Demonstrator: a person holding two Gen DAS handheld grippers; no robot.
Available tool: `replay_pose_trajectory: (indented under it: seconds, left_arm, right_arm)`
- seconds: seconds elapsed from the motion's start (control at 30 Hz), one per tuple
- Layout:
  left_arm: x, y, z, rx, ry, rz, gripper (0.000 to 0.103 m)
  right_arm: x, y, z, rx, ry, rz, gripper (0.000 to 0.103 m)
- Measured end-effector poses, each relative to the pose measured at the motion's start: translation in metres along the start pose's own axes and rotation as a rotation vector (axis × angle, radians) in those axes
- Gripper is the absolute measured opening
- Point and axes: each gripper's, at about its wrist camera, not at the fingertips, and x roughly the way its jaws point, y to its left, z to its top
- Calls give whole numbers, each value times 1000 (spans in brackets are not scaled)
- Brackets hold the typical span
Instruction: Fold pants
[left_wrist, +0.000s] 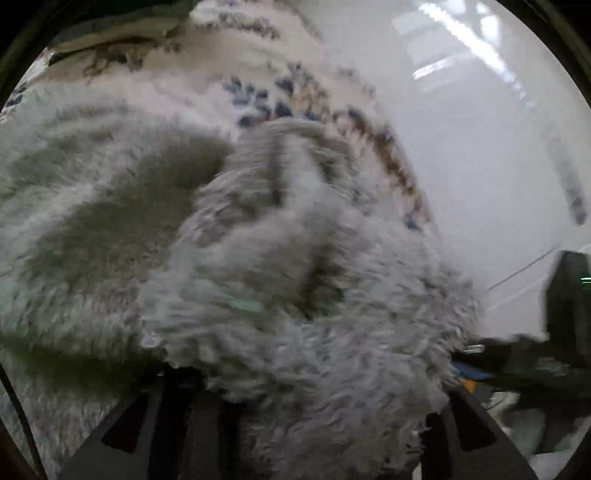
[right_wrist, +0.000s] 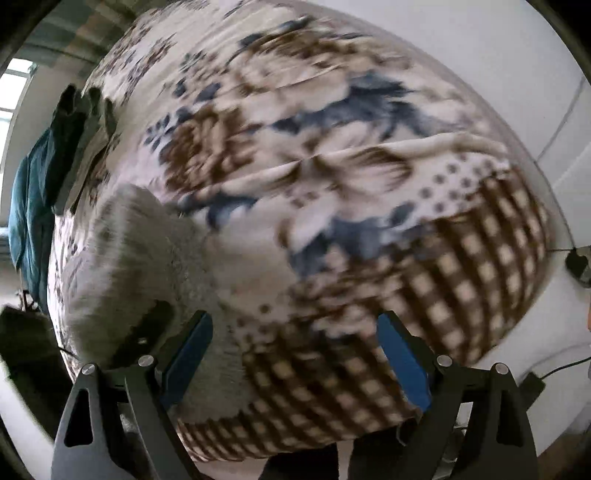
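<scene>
fluffy grey fleece pants (left_wrist: 295, 280) heaped on the floral brown-and-blue blanket (right_wrist: 332, 155) | left tongs (left_wrist: 314, 424) buried in pants fleece bunched between the jaws, grip or gap impossible to tell through blur | right tongs (right_wrist: 295, 354) wide open over the blanket's checked border, holding nothing, pants just beside its left finger

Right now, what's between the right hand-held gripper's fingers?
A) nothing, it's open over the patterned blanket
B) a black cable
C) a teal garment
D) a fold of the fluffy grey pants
A: the right hand-held gripper has its blue pads wide apart with only the floral and checked blanket showing in the gap; the fluffy grey pants lie off to the left, outside the fingers.
</scene>
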Motion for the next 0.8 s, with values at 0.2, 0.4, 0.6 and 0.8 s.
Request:
replay_pose_trajectory:
  seconds: [0.2,0.4,0.6,0.8]
  left_arm:
    - [-33,-20,-2,-1,-45,55,96]
    - [-64,-37,-27,22,-49,60,101]
    - [-129,7,-56,11,-155,309,101]
    - [-101,91,-51,-83,-1,445,101]
  right_arm:
    - [-22,-23,12,-2,-38,48,93]
    - [-40,-18,26,-19,-40,111,93]
    - [-24,36,22,-104,64,277,93]
    - [41,105,33,-207,161,415,79]
